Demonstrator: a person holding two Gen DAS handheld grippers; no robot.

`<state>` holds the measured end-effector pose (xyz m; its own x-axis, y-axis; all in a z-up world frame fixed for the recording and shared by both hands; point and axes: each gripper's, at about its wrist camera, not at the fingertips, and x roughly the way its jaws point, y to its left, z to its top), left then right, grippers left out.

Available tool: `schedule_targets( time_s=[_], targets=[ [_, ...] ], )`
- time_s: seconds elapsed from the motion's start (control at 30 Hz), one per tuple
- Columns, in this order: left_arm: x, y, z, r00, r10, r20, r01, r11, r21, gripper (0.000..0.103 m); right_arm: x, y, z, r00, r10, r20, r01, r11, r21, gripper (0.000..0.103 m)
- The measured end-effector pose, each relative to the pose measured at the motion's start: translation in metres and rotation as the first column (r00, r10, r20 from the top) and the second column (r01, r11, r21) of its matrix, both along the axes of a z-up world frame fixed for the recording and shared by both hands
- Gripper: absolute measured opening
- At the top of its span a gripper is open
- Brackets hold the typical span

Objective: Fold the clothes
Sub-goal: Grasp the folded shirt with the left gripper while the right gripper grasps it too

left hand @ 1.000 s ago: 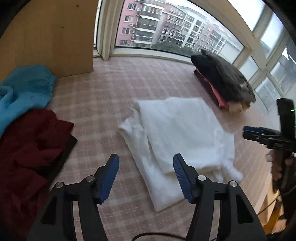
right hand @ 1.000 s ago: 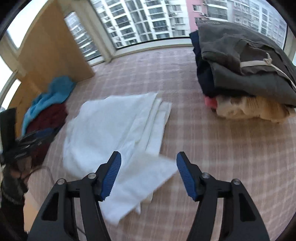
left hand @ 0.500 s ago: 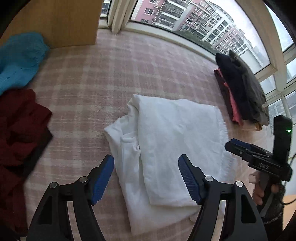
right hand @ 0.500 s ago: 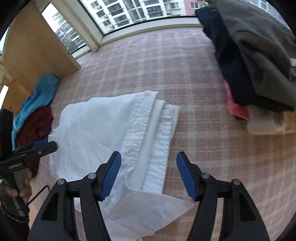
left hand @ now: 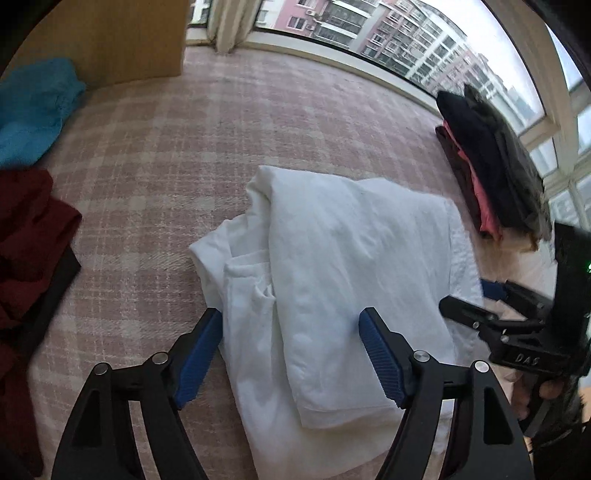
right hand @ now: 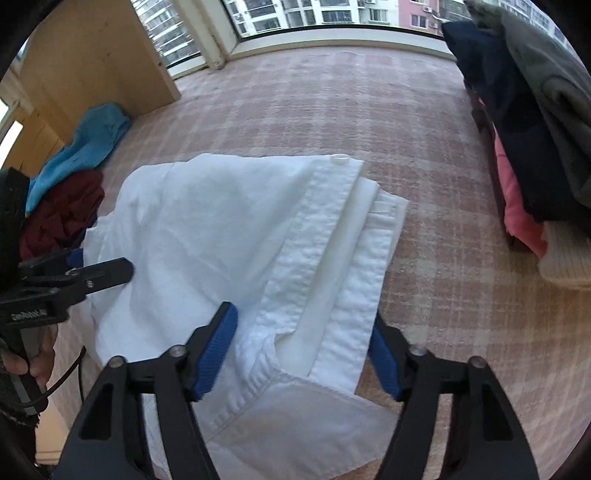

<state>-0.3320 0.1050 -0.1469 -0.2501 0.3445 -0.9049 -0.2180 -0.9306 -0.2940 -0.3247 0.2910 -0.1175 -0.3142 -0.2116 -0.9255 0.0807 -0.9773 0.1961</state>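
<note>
A folded white cotton shirt (left hand: 332,266) lay on the pink-and-cream checked blanket (left hand: 229,122), roughly mid-surface, with its buttoned placket edge (right hand: 317,236) toward the right-hand side. The left gripper (left hand: 291,354) had its blue-padded jaws spread wide apart, straddling the near end of the shirt – one pad just beside the shirt's left edge, the other over the folded top layer; whether the pads touched the cloth could not be told. The right gripper (right hand: 306,347) was also spread wide, its jaws either side of the placket and collar end of the shirt, nothing clamped between them. A loose white flap (right hand: 295,424) of the shirt lay below the right gripper's jaws, nearest the camera.

In the left wrist view the right gripper showed at the shirt's right edge, held by a hand (left hand: 535,391); in the right wrist view the left gripper showed at the shirt's left edge, held by the other hand (right hand: 26,362).

A stack of folded dark grey, navy, pink and cream clothes (right hand: 528,122) sat well apart to the right, near the window (left hand: 388,33). A crumpled turquoise knit garment (left hand: 33,107) and a dark red garment (left hand: 26,243) lay to the left – beside a light wooden panel (left hand: 107,37).
</note>
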Motion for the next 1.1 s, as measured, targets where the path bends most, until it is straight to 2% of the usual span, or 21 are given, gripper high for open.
schedule_targets(
  time_s=[0.1,0.17,0.23,0.27,0.3,0.4,0.47,0.57,0.73,0.83,0.97,1.1],
  targets=[
    [0.004,0.002,0.0,1.0,0.0,-0.024,0.0,1.0,-0.005,0.072,0.0,-0.006,-0.003,1.0,0.02,-0.007,-0.02,1.0,0.017,0.052],
    [0.006,0.003,0.0,0.999,-0.001,-0.037,0.001,1.0,-0.008,0.067,0.0,-0.007,-0.004,1.0,0.014,-0.015,-0.014,1.0,-0.003,0.044],
    [0.008,0.003,0.001,0.999,-0.015,-0.051,0.015,1.0,0.003,0.052,0.0,-0.008,-0.005,1.0,0.009,-0.024,-0.009,1.0,-0.023,0.04],
    [0.009,0.002,0.0,0.998,-0.022,-0.055,0.023,1.0,0.013,0.041,0.0,-0.008,-0.005,1.0,0.006,-0.028,-0.007,0.999,-0.033,0.039],
    [0.01,0.002,0.0,0.998,-0.019,-0.061,0.021,0.999,0.029,0.04,0.0,-0.009,-0.006,0.999,0.003,-0.032,-0.004,0.999,-0.044,0.033],
    [0.013,-0.006,-0.002,0.997,0.01,-0.074,-0.003,0.996,0.09,0.024,0.0,-0.01,-0.007,0.999,-0.007,-0.044,0.003,0.997,-0.074,0.025],
    [0.013,-0.013,-0.004,0.998,0.022,-0.061,-0.013,0.991,0.137,0.02,0.0,-0.011,-0.008,0.999,-0.013,-0.052,0.008,0.996,-0.094,0.02],
    [0.014,-0.014,0.0,0.998,0.011,-0.063,-0.002,0.99,0.138,0.014,0.004,-0.012,0.0,0.997,-0.029,-0.075,0.021,0.994,-0.107,0.016],
    [0.021,-0.011,0.018,0.995,-0.003,-0.098,0.018,0.989,0.15,0.012,0.016,-0.011,0.024,0.99,-0.051,-0.129,0.033,0.99,-0.139,0.015],
    [0.029,-0.013,0.039,0.991,-0.016,-0.136,0.037,0.988,0.153,0.012,0.028,-0.006,0.045,0.984,-0.065,-0.165,0.036,0.985,-0.168,0.014],
    [0.036,0.0,0.077,0.98,-0.052,-0.192,0.085,0.982,0.168,0.011,0.044,0.017,0.086,0.968,-0.089,-0.237,0.049,0.984,-0.17,0.014],
    [0.033,0.035,0.12,0.96,-0.11,-0.258,0.162,0.968,0.191,0.012,0.059,0.048,0.128,0.944,-0.118,-0.308,0.069,0.984,-0.167,0.014]
  ],
)
